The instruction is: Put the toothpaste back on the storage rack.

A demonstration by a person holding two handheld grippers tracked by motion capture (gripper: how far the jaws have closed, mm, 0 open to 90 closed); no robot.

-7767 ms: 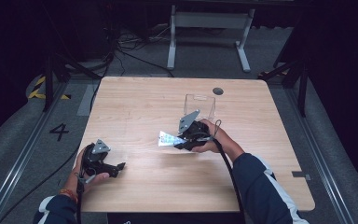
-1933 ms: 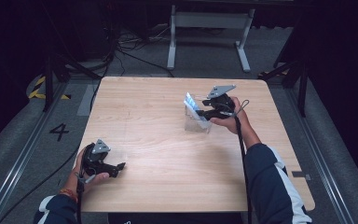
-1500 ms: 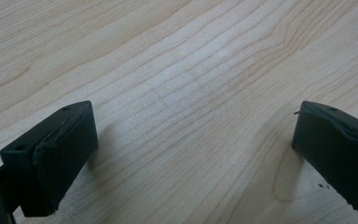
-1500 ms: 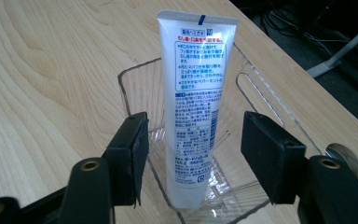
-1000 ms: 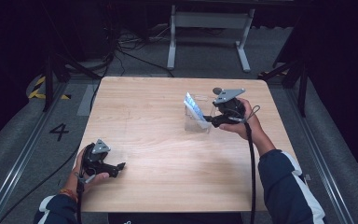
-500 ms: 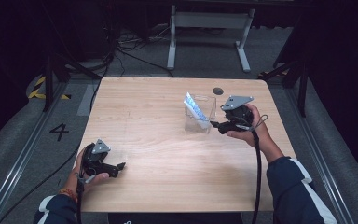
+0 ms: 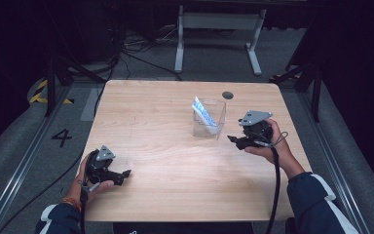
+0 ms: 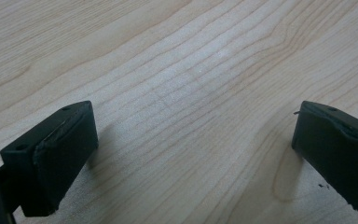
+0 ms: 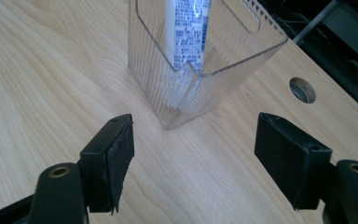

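Observation:
A clear plastic box (image 7: 209,124) stands upright on the wooden table (image 7: 156,107), right of its middle. A white tube with blue print (image 7: 203,111) leans inside it and sticks out of the top. My right gripper (image 7: 232,140) hovers just right of the box, open, jaws pointing at it with nothing between them. In the right gripper view the box (image 9: 228,60) and the tube (image 9: 189,28) stand just beyond my open right gripper (image 9: 193,163). My left gripper (image 7: 125,173) rests at the table's front left, open over bare wood (image 8: 191,154).
A round cable hole (image 7: 227,95) lies in the tabletop behind the box, also seen from the right gripper (image 9: 303,89). A metal stand (image 7: 219,29) and cables are on the floor beyond the far edge. The table's right edge runs close to my right hand.
My right gripper carried the tube from the table's middle into the box, let go, and has drawn back to the right and slightly down. The left gripper has stayed put.

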